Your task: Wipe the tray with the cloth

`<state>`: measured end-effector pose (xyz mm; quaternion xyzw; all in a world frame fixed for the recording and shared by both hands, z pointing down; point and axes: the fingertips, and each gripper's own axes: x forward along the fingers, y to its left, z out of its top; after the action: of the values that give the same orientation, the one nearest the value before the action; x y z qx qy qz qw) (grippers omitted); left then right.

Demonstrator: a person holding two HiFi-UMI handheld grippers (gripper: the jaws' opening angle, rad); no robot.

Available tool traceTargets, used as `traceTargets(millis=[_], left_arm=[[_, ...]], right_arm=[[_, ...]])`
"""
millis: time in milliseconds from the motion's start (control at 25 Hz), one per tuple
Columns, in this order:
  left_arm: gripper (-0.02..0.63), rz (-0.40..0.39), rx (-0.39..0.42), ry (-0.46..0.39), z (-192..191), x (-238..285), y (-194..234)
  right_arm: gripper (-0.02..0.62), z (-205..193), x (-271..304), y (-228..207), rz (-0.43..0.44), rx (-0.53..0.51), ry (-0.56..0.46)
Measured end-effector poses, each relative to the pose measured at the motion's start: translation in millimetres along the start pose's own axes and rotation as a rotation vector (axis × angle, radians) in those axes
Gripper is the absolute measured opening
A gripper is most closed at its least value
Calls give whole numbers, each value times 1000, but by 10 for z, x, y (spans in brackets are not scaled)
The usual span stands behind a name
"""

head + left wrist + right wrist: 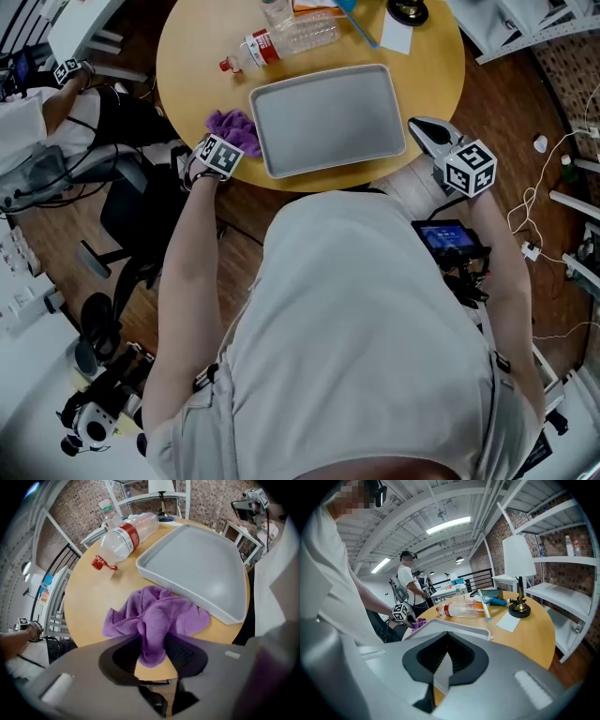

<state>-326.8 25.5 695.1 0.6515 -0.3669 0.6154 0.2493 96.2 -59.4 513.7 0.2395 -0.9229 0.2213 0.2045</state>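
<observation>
1. Lying in a crumpled heap on the round wooden surface [197,47], the purple cloth [159,616] sits outside the grey tray [197,559]. It is at the tray's near left corner, with one edge up against the outer rim.
2. The left tongs [153,637] are at the near edge of the surface, right over the cloth. Their jaws stand apart. A narrow fold of the cloth runs back between them, brushing one pad, with bare wood showing beside the other, so the fold is not pinched.
3. The cloth has no clear long axis. Most of it spreads away from the left tongs toward the tray, and only that one tail points back into the jaws.
4. The tray lies flat, open side up and bare inside. In the head view its long axis runs across the person from left to right, slightly slanted, with its left short end next to the cloth.
5. The right tongs [447,633] hang at the tray's near right corner, well apart from the cloth. Their jaw tips are together with nothing between them.
6. A clear plastic bottle [124,538] lies on its side beyond the tray, its red cap pointing toward the surface's left edge.
</observation>
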Motion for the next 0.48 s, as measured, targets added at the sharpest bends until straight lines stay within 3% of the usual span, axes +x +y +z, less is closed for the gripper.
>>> traceTargets(millis=[160,280,360,480], left_arm=[[214,67,-90,-108,76,-435,154],[219,157,-218,-280,267,-998,340],[205,169,-295,-423,482,-1412,304],[124,142,-330,-613,904,-1887,117]], right_arm=[[3,170,4,-31,-2,-19,-25],[3,408,23,-25,-2,-61,-59],[3,554,45,31,11,-87,-82],[2,735,70,121,39,-125,-111]])
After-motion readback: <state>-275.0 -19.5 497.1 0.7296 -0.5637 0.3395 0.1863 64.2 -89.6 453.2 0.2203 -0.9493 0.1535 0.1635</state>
